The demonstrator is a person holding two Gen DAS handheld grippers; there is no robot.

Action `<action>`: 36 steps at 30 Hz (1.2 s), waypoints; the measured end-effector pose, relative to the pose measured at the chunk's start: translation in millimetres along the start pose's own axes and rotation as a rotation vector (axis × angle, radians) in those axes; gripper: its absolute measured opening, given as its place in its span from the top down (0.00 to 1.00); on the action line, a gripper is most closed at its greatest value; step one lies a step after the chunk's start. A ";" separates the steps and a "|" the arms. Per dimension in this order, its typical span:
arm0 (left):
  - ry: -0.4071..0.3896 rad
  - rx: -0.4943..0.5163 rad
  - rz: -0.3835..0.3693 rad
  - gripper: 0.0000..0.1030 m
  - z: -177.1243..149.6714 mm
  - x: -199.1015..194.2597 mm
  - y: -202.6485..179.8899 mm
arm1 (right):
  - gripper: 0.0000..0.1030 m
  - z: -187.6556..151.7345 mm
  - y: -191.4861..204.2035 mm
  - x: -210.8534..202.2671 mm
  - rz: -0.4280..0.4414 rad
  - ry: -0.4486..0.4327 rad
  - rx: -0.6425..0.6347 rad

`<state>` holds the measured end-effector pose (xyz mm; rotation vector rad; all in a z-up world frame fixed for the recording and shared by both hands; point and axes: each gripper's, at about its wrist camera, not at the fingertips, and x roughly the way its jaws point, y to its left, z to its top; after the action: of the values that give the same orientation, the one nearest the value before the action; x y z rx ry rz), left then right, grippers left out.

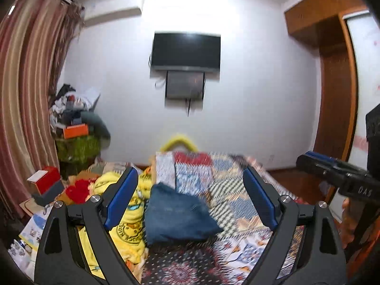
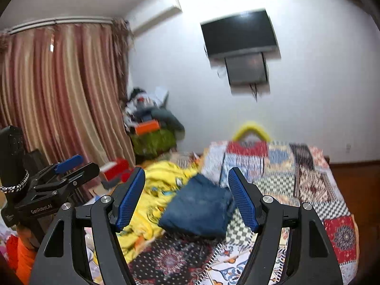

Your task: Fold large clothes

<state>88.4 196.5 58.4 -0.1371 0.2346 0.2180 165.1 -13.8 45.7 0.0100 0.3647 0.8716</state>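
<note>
A folded blue denim garment [image 1: 175,216] [image 2: 201,210] lies on the patchwork bedspread [image 1: 237,190] [image 2: 296,178]. Left of it sprawls a yellow cartoon-print cloth [image 1: 128,213] [image 2: 161,187]. My left gripper [image 1: 190,185] hangs open above the bed, nothing between its blue pads. My right gripper [image 2: 187,185] is also open and empty, raised over the bed and aimed toward the far wall. Each gripper shows in the other's view: the right one [image 1: 337,175] at the right edge, the left one [image 2: 68,166] at the left edge. Both views are motion-blurred.
A dark TV [image 1: 186,52] hangs on the white wall. A cluttered pile with an orange box [image 1: 76,130] sits by the striped curtain [image 1: 28,95]. A red and white box [image 1: 45,180] lies beside the bed. A wooden wardrobe [image 1: 332,83] stands at right.
</note>
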 end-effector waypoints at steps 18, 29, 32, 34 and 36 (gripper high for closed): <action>-0.081 -0.018 0.064 0.00 -18.4 -46.3 -16.9 | 0.00 -16.4 22.7 -32.8 -0.131 -0.128 -0.036; -0.079 -0.025 0.063 0.00 -22.4 -47.0 -16.8 | 0.00 -22.7 23.3 -36.4 -0.146 -0.117 -0.039; -0.079 -0.026 0.062 0.00 -22.4 -46.9 -16.2 | 0.00 -22.9 26.0 -36.1 -0.151 -0.117 -0.047; -0.078 -0.026 0.061 0.00 -23.4 -46.6 -16.6 | 0.00 -22.9 27.0 -35.5 -0.158 -0.115 -0.052; -0.075 -0.027 0.062 0.00 -23.7 -45.4 -16.5 | 0.00 -23.2 27.0 -34.9 -0.155 -0.108 -0.052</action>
<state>44.1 167.8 48.4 -0.1479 0.1614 0.2870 117.2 -25.6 38.9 -0.0193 0.2382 0.7242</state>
